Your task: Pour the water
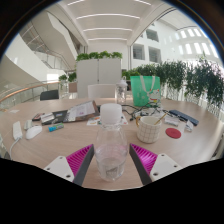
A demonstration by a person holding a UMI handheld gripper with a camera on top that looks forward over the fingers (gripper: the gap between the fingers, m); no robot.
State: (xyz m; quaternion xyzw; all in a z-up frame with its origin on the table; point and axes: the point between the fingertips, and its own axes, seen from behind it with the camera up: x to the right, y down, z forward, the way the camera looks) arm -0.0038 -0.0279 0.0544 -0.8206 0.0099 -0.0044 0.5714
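Note:
A clear plastic water bottle [111,145] with a white cap stands upright between my fingers. Both magenta pads [82,158] press its sides, so my gripper [112,150] is shut on the bottle. Its base sits deep between the fingers, and I cannot tell whether it rests on the wooden table [60,145]. Just ahead and to the right of the bottle, a pale cup [150,127] stands on the table.
A red round coaster [173,132] lies right of the cup. A green bag [145,90] stands behind it. To the left are a white device [35,130], a blue item [47,118] and a book [80,110]. Planters line the far side.

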